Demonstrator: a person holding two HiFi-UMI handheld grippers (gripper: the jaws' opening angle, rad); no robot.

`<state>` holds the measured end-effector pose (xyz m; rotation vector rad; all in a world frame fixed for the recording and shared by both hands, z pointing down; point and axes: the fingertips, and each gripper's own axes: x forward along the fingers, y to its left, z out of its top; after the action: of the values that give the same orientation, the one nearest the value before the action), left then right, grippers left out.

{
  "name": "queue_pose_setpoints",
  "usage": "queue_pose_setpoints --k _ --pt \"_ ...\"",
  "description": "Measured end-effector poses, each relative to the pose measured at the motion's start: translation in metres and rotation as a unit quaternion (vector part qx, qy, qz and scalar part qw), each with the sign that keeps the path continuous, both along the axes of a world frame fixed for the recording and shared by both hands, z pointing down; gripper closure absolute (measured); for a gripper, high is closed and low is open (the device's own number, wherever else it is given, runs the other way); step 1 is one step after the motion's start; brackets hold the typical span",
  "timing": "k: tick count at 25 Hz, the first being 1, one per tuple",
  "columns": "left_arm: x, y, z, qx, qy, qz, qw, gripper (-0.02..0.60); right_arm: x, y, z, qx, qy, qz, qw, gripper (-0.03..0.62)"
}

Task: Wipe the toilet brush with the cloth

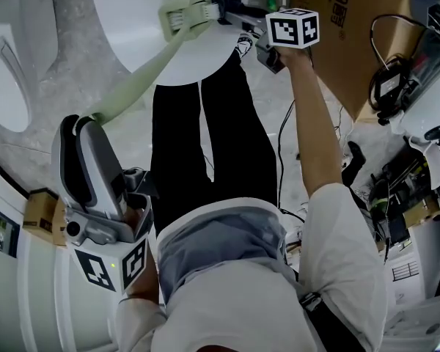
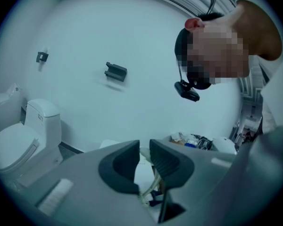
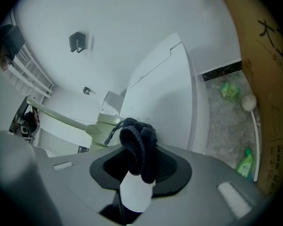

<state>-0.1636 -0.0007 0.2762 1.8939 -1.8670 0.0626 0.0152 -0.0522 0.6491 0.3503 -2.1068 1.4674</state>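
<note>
The toilet brush is pale green; its long handle (image 1: 143,68) slopes up from lower left to the brush head (image 1: 177,12) at the top of the head view. My left gripper (image 1: 81,127) is shut on the handle's lower end, and in the left gripper view (image 2: 144,161) the jaws stand almost together with a pale strip between them. My right gripper (image 1: 218,7) is right beside the brush head, shut on a bunched dark cloth (image 3: 137,147). The right gripper view shows the brush head (image 3: 103,126) just beyond the cloth and the handle (image 3: 56,115) running off left.
A white toilet (image 3: 167,93) stands behind the brush head, and two more toilets (image 2: 16,145) are at the left wall. A cardboard box (image 1: 352,28), cables and equipment (image 1: 396,167) crowd the right. Green bottles (image 3: 245,161) lie on the speckled floor.
</note>
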Motion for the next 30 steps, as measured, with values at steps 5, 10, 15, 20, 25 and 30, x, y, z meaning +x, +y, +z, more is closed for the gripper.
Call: queue_pose_setpoints --k 5,10,15,20,25,30 --pt "0.001 -0.002 -0.001 0.005 0.006 0.002 1.0000 0.581 0.004 0.014 0.001 -0.018 -0.008 0.031 0.999 0.484" --pt "0.001 -0.005 0.001 0.005 0.009 0.011 0.9999 0.581 0.008 0.026 0.003 -0.034 -0.014 0.076 0.996 0.484" --pt "0.003 -0.007 0.000 0.006 0.011 0.024 0.9996 0.581 0.009 0.032 0.003 -0.043 -0.025 0.155 0.987 0.484" --pt "0.002 -0.010 -0.001 0.010 0.012 0.044 0.9989 0.581 0.010 0.039 0.003 -0.050 -0.038 0.270 0.961 0.485" --pt "0.002 -0.010 -0.002 0.016 0.013 0.062 0.9979 0.581 0.007 0.051 0.002 -0.042 -0.050 0.363 0.929 0.488" --pt "0.004 -0.007 -0.002 0.019 0.013 0.079 0.9966 0.581 0.003 0.066 0.003 -0.048 -0.062 0.436 0.897 0.489"
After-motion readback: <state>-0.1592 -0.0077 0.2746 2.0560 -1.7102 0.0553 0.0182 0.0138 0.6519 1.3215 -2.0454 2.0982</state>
